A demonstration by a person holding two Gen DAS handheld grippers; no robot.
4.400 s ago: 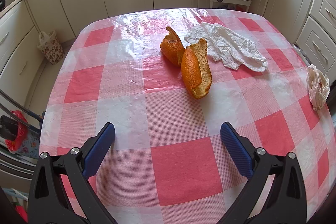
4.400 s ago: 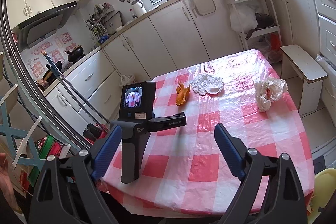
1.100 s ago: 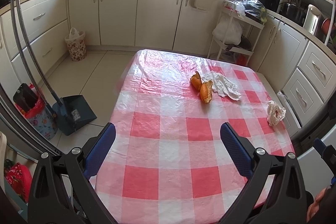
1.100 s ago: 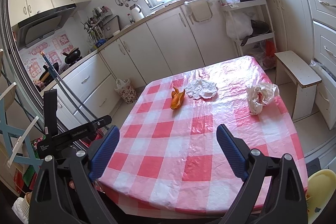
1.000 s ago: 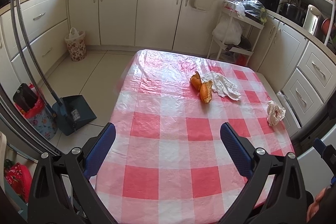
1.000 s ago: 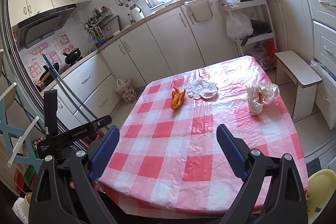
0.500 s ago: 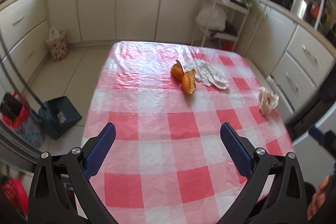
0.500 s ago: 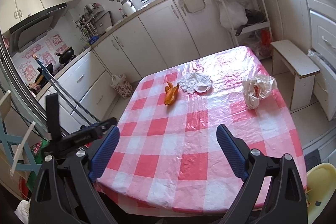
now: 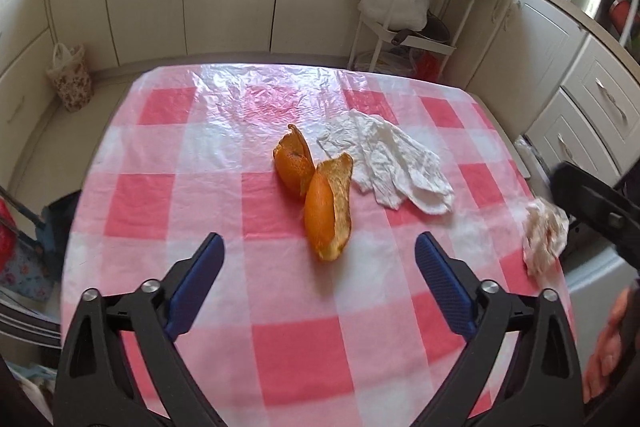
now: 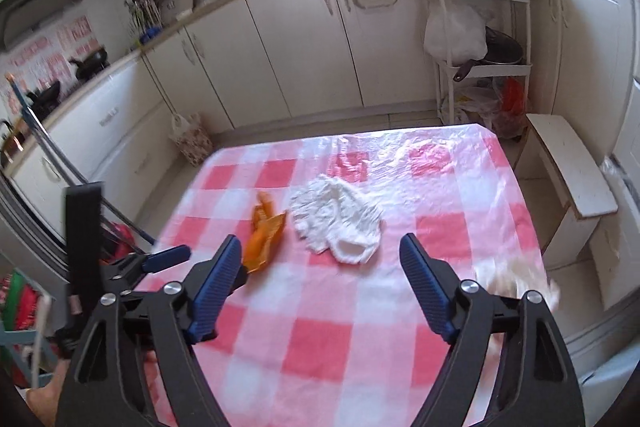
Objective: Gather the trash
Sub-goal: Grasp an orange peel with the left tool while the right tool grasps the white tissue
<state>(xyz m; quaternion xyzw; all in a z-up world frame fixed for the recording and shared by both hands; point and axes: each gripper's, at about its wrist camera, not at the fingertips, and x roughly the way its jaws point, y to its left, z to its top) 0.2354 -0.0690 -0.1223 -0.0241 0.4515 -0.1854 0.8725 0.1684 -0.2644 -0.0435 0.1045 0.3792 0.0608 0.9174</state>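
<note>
**Both tongs spread over the desk, peel and tissue not yet gripped**

Left tongs (image 9: 318,255) are hanging spread and empty above the near half of the desk (image 9: 168,195), facing the orange peel (image 9: 320,199). Peel is lying in two curled pieces at mid-desk, touching each other. A crumpled white tissue (image 9: 388,167) is lying just beside the peel on its right, possibly touching it. A wadded bag (image 9: 544,235) is sitting at the desk's right edge, well apart from both.

Right tongs (image 10: 320,269) are also spread, holding nothing, aimed toward the tissue (image 10: 336,223).

Doing it well, as I judge it:
- Left should be coming down over the nearer peel piece with one finger on each side of its curl, closing gently; peel looks springy and may slip sideways.
- Right should be pinching the tissue at a raised fold, not flat against the slick plastic cover.
- Keep the two tools from crossing; the targets are close together.

Hard to make out:
- No bin is clearly showing in either view.
- The wad is blurred and partly behind the tool in the right view; contents unclear.
- Near desk edge is cut off by the tool bodies.
</note>
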